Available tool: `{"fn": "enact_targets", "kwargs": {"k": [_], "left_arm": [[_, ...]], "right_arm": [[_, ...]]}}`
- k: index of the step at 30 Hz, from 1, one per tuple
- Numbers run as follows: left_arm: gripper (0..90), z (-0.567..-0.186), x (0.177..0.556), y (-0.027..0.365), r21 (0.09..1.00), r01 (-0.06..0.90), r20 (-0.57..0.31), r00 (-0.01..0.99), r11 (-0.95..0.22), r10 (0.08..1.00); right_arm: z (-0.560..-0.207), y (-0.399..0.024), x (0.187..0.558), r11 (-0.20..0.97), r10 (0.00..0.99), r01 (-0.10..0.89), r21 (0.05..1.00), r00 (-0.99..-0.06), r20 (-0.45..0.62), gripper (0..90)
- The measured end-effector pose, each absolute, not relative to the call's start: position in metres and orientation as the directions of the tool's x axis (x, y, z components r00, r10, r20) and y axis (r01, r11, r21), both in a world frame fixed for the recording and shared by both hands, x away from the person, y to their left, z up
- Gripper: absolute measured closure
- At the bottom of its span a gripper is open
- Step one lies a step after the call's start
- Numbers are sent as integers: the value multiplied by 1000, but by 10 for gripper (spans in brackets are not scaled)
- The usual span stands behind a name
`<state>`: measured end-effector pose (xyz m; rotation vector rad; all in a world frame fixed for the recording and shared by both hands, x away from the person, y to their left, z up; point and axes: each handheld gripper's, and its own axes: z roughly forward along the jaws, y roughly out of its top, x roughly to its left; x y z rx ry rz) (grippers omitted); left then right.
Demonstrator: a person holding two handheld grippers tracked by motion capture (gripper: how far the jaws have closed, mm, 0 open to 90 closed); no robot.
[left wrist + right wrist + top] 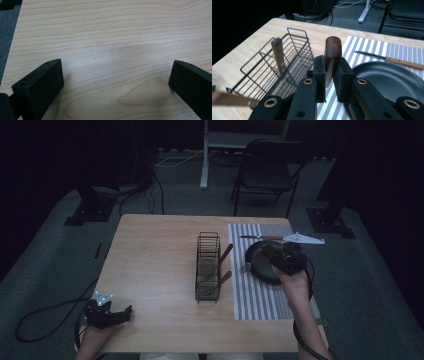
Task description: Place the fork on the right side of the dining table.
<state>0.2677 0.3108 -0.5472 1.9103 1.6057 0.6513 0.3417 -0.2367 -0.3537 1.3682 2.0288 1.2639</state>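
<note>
pale wood grain, that's the desk, and on its right half lies a grey-and-white striped mat running from the far edge toward the near one. a black plate sits on the far part of that mat. over the plate's right side hovers the right gripper, the person's hand behind it, and in the right gripper view its jaws are clenched on a reddish-brown wooden handle that stands up between them. what sits at the other end of that handle is hidden by the jaws. at the plate's left rim a fork shows its tines over the mat; whether it belongs to the held handle, i cannot tell.

in the middle of the desk stands a black wire basket, long side running front to back, with two wooden-handled utensils leaning out toward the mat. beyond the plate, near the far edge of the mat, a knife with a wooden handle lies flat, blade pointing left.

down at the near left corner of the desk, the left gripper rests low, jaws spread wide apart and released, bare wood between them in the left gripper view. its cable loops off over the grey floor.
</note>
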Motion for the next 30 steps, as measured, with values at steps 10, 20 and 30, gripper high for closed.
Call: {"fn": "enact_targets", "kwargs": {"k": [10, 20, 30], "left_arm": [[0, -547, 267, 311, 686, 716, 12, 164, -128, 986], [0, -547, 267, 311, 685, 717, 13, 165, -128, 986], [0, -547, 267, 311, 684, 718, 13, 165, -129, 986]], "right_arm": [[-384, -249, 309, 69, 880, 562, 825, -424, 215, 811], [-409, -263, 286, -15, 889, 596, 803, -360, 283, 810], [-421, -273, 268, -77, 893, 599, 797, -313, 322, 810]]}}
